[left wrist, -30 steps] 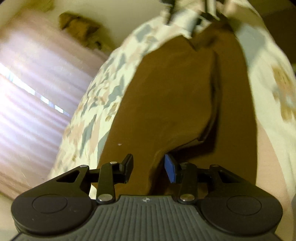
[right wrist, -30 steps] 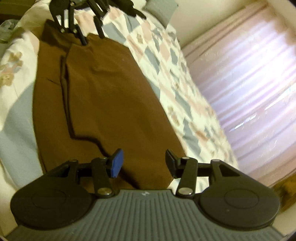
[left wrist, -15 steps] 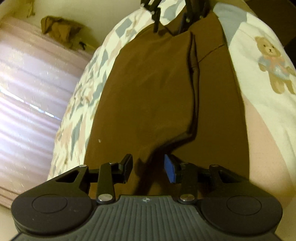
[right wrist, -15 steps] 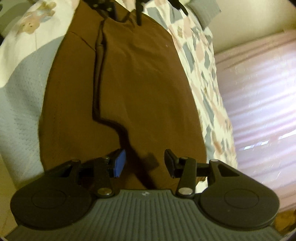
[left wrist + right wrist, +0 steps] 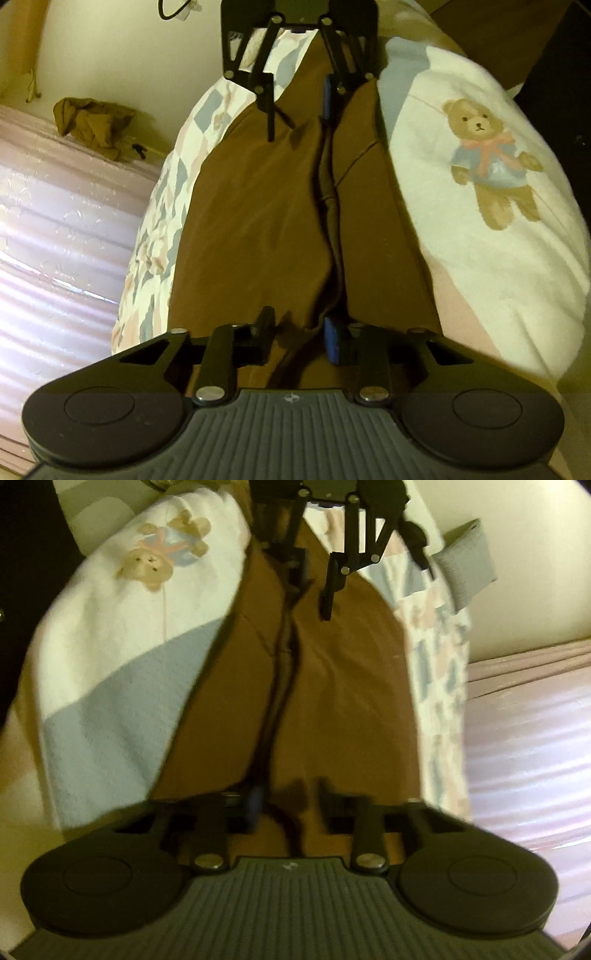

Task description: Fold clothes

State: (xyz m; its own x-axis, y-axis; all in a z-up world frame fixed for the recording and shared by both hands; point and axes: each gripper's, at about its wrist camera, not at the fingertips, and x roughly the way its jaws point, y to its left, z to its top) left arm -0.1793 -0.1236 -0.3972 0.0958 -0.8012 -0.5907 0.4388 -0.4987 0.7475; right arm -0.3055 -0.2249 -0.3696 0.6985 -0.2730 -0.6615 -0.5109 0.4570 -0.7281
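A brown garment (image 5: pixel 258 221) (image 5: pixel 351 701) lies lengthwise on the bed, one half folded over, with the fold's edge (image 5: pixel 328 206) running down its middle. My left gripper (image 5: pixel 299 332) sits low on the near end. Its jaws are closing and a ridge of brown cloth lies between them, the pads still apart. At the opposite end my right gripper (image 5: pixel 291 805) (image 5: pixel 299 125) is also closing, with the cloth's edge between its separated fingers. The left gripper (image 5: pixel 310 602) shows at the top of the right wrist view.
A white and grey blanket with a teddy bear (image 5: pixel 480 166) (image 5: pixel 155 561) flanks the garment on one side, a patchwork quilt (image 5: pixel 159 206) (image 5: pixel 436 672) on the other. Beyond hang pale curtains (image 5: pixel 55 240). A brown heap of clothes (image 5: pixel 92 122) and a grey pillow (image 5: pixel 469 557) lie further off.
Both grippers have sunk onto the garment's two ends and rolled level. Cloth now lies between each pair of jaws, and the gaps have narrowed a little.
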